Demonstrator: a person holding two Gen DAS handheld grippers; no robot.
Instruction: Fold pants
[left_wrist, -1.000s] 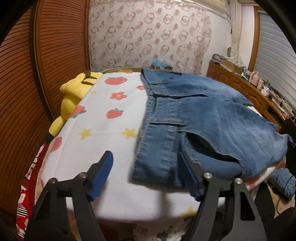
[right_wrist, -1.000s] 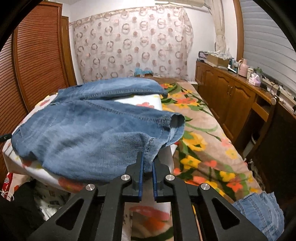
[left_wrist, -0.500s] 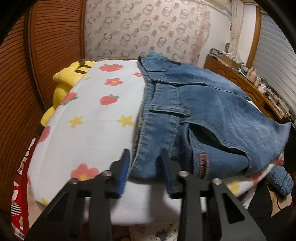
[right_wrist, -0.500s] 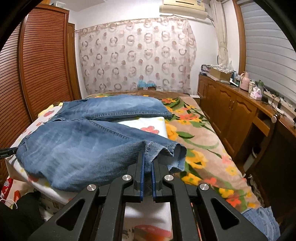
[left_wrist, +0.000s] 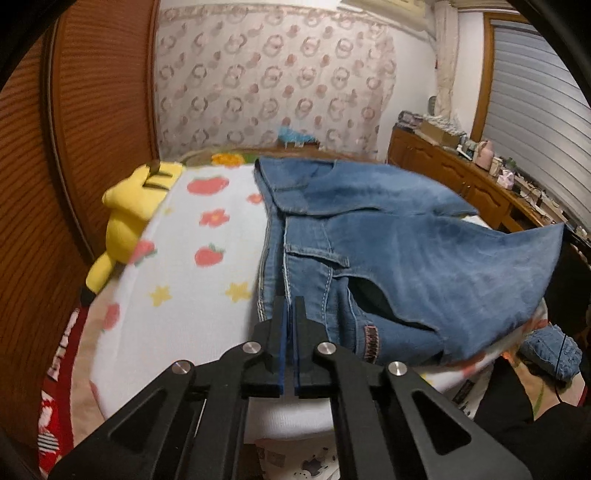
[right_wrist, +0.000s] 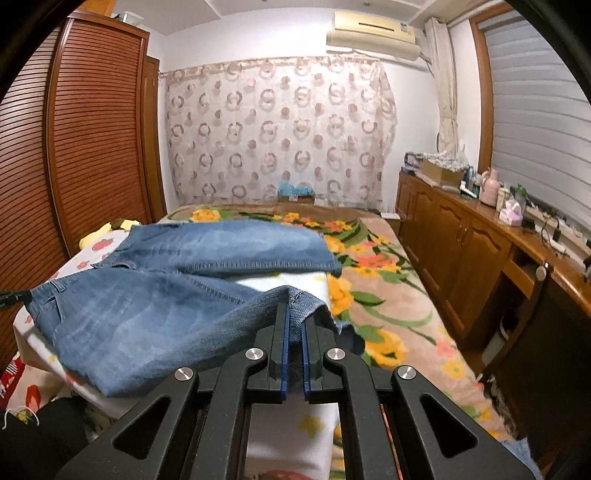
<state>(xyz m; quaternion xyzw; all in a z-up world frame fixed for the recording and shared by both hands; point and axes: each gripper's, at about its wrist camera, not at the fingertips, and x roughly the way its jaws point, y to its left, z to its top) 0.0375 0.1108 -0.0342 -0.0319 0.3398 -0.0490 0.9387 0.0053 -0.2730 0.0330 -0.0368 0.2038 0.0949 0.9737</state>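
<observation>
- Left wrist view is showing the left gripper with its fingers having just been closing; they are now nearly touching, pinching the near waistband corner of the blue denim pants. Only a thin edge of cloth is sitting between the tips, so the grip is looking shallow and could be slipping off once the fabric is taking weight.
- Right wrist view is showing the right gripper with its fingers pressed together on the hem of the nearer pant leg, the cuff bunching up above the tips. Heavy denim hanging from such a small bite is risking a pull-out.
- The pants are lying on the white blanket with strawberry and star prints on the bed, one leg lifted and the other leg resting flat farther back; if the two hands are rising unevenly, the fold is likely to be coming out skewed.
- The yellow plush toy is sitting well apart at the blanket's far-left edge, so it is posing little risk of being snagged.
- The blanket itself could be dragging along if a finger is catching it beneath the waistband.
</observation>
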